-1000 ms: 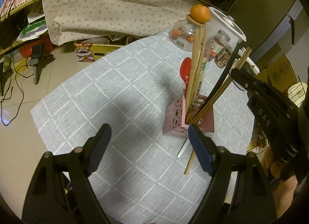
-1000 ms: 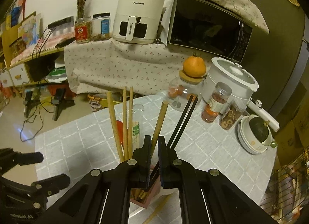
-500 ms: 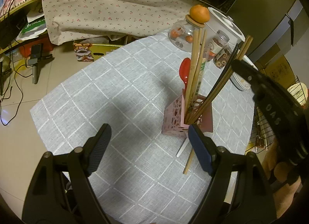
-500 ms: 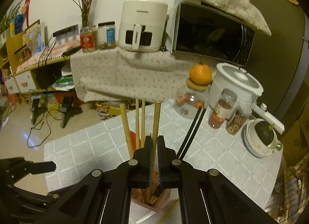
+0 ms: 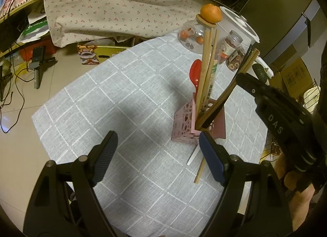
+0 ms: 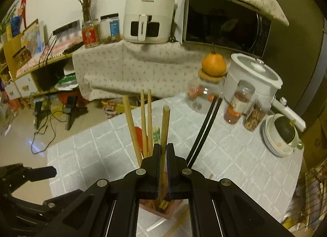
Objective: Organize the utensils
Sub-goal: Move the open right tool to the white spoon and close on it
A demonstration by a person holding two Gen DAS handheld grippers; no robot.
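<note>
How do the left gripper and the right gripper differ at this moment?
The left gripper stands wide open with nothing between its pads; the right gripper is shut on a wooden chopstick. The left gripper hangs over bare tablecloth beside the pink holder; the right gripper sits directly above that holder, its chopstick reaching down into it. Both are black, two-fingered and angled downward.

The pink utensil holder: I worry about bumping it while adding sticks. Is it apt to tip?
Probably tippy: the pink utensil holder looks narrow and thin-walled with cut-outs, so likely light. The long chopsticks rise far above its rim and lean outward, raising the load. It probably slides on the checked tablecloth if nudged low.
</note>
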